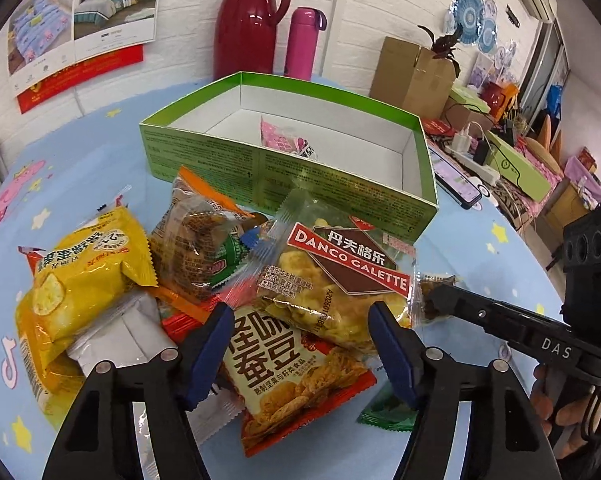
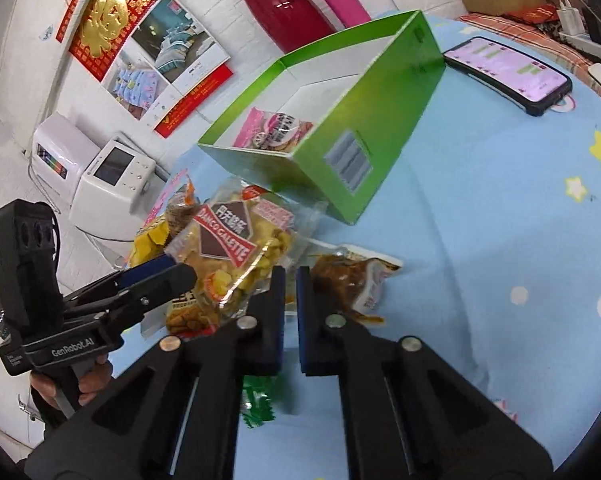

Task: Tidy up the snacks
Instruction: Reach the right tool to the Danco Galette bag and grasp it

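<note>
A pile of snack packets lies on the blue star-print cloth in front of an open green box (image 1: 284, 160) (image 2: 340, 136) that holds one pink packet (image 1: 280, 140) (image 2: 276, 128). On top of the pile, a clear Danco Galette packet (image 1: 340, 280) (image 2: 236, 248) is tilted up. My right gripper (image 2: 290, 280) (image 1: 430, 300) is shut on that packet's side seal. A brown packet (image 2: 348, 280) lies just right of it. My left gripper (image 1: 300, 312) (image 2: 180, 272) is open over a red bean packet (image 1: 292, 380), near the Galette packet's lower edge. A yellow packet (image 1: 80, 280) lies to the left.
A red jug (image 1: 252, 20) and a pink bottle (image 1: 304, 40) stand behind the box by the wall. A phone (image 2: 508, 72) lies on the cloth to the box's right. A small green packet (image 2: 256, 404) sits under my right gripper. A white appliance (image 2: 100, 168) stands beyond the table's left edge.
</note>
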Tool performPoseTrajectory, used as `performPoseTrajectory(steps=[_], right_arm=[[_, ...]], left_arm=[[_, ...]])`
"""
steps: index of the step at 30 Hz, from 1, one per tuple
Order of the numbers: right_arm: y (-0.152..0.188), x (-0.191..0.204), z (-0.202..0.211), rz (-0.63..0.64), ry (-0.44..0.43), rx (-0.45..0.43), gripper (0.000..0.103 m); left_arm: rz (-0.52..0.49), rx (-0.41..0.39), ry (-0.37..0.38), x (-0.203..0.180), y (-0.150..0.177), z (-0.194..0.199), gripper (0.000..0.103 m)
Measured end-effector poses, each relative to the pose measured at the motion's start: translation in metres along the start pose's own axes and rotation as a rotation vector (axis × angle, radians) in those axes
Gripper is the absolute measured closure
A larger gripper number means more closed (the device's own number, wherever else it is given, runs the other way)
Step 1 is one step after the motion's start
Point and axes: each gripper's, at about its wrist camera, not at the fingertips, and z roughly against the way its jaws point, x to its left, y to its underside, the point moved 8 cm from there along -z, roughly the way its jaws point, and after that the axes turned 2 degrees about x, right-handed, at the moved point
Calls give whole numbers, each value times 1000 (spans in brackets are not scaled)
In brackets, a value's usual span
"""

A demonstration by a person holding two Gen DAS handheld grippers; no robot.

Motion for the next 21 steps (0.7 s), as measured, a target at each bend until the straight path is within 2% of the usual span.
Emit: performPoseTrajectory(steps=[2, 4, 5, 6, 8, 10, 16, 18, 19, 21], right_arm=[[-1, 2, 7, 13, -6, -11, 94], [-2, 9, 14, 23, -35, -26, 83], [-3, 13, 16, 28, -50, -31, 67], [-3, 17, 18, 33, -61, -35, 57], [-2, 24, 15, 44, -74, -29, 55], [0, 26, 8, 29, -87, -4, 55], [0, 25, -4, -12, -106, 21, 54], [1, 24, -5, -20, -116, 28, 53], [1, 23, -5, -15, -103, 28, 53], [3, 19, -4, -12, -89, 29, 51]], left_arm=[[9, -1, 2, 2, -4, -2, 32], [29, -8, 2, 8, -10, -1, 32], [40, -13, 9, 11, -13, 0, 32], [51, -17, 24, 13, -17, 3, 32], [55, -54, 36, 16, -25, 13, 32], [38, -83, 4, 19, -35, 17, 32], [-46, -23, -25, 15, -47, -6, 32], [-60, 27, -2, 11, -40, -15, 34], [-63, 53, 20, 8, -32, -19, 40], [-48, 68, 87, 1, -19, -20, 41]])
